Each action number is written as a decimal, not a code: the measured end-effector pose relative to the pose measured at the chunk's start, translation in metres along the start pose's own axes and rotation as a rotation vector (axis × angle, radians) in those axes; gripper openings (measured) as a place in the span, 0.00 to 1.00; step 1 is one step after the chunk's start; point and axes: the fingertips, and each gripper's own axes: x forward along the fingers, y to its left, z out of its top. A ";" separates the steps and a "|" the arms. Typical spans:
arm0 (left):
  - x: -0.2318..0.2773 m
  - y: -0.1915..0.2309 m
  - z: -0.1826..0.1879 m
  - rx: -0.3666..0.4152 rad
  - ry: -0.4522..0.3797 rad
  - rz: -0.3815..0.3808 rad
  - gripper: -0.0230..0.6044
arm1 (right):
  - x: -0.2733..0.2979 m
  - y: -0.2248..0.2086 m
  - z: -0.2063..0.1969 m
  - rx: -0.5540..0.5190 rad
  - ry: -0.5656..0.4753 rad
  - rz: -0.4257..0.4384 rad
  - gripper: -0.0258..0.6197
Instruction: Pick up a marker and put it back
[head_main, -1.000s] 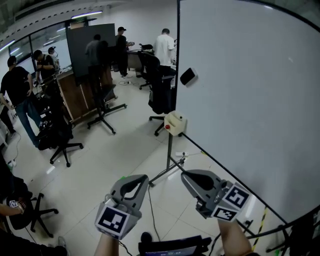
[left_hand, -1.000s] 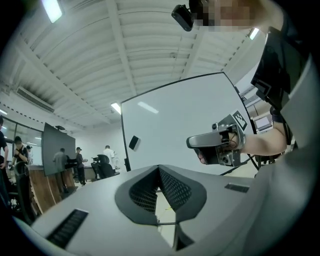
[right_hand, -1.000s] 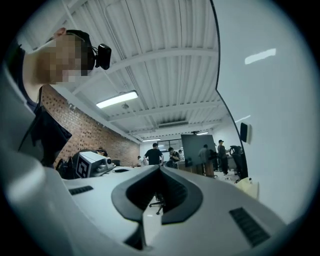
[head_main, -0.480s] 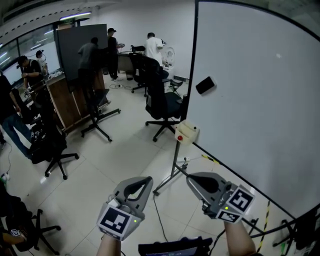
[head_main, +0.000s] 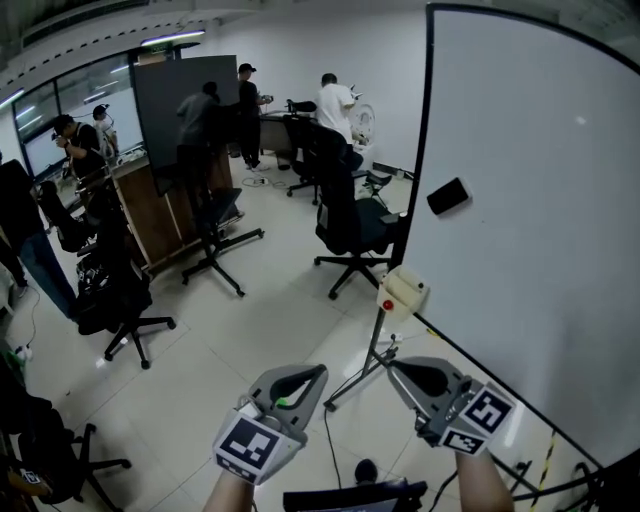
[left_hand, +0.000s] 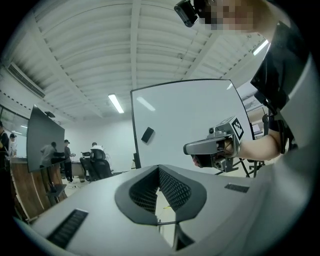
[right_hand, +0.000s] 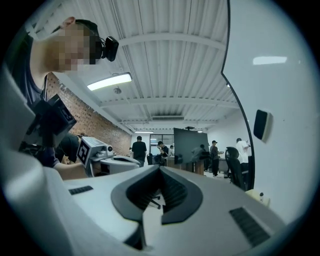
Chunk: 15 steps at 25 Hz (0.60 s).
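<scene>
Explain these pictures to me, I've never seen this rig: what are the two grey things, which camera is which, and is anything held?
There is no robot: a person holds a two-jaw gripper in each hand. The head view, from a camera on the person's head, shows the left gripper and the right gripper held out beside a tall whiteboard. The other two pictures come from cameras riding on each gripper, looking along its jaws. Both pairs of jaws are together with nothing between them, so nothing is held. No marker shows in any view; the whiteboard carries only a black block, perhaps an eraser, and a cream box with a red button sits at its lower corner.
</scene>
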 end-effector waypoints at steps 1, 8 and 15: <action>0.009 0.003 -0.001 -0.001 0.008 -0.001 0.04 | 0.002 -0.010 -0.002 0.005 -0.001 -0.004 0.07; 0.092 0.025 0.009 -0.019 -0.004 0.013 0.04 | 0.007 -0.097 -0.011 -0.017 0.021 -0.025 0.07; 0.154 0.050 0.004 -0.010 0.052 0.063 0.04 | 0.014 -0.173 -0.027 -0.002 0.038 0.018 0.07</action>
